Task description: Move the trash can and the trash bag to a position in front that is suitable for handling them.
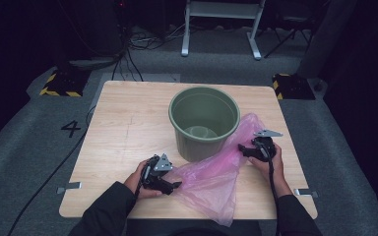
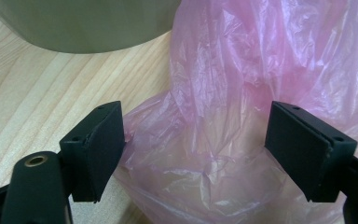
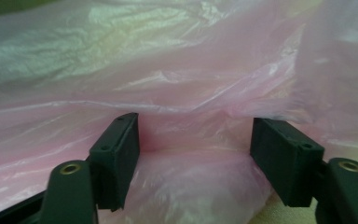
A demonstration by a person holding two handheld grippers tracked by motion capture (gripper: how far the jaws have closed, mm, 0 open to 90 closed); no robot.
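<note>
Both tongs stand released, their jaws spread with pink film between them but not pinched. Left tongs (image 1: 173,186) sit near the desk's near edge, left of centre, held in the person's left hand (image 1: 139,181), pointing toward the right edge at the bag (image 1: 216,177). In the left gripper view the tongs (image 2: 193,144) have a crumpled fold of the bag (image 2: 223,93) between the jaws; the left jaw's pad touches the film, while the right jaw is just beside it. Right tongs (image 1: 243,149) lie nearer the right edge, held in the right hand (image 1: 270,164), pointing left at the bag's upper part. In the right gripper view those tongs (image 3: 194,149) straddle a smooth stretch of the bag (image 3: 168,70), with film close to both pads.

The bag is thin, translucent and wrinkled. It lies on the desk (image 1: 123,128) from beside the bucket (image 1: 204,122) down to the near edge, where a corner hangs over. Its upper part rests against the bucket's right side. The bucket is green, upright and open, standing near the desk's middle, slightly toward the far edge; its wall (image 2: 84,23) shows in the left gripper view.
</note>
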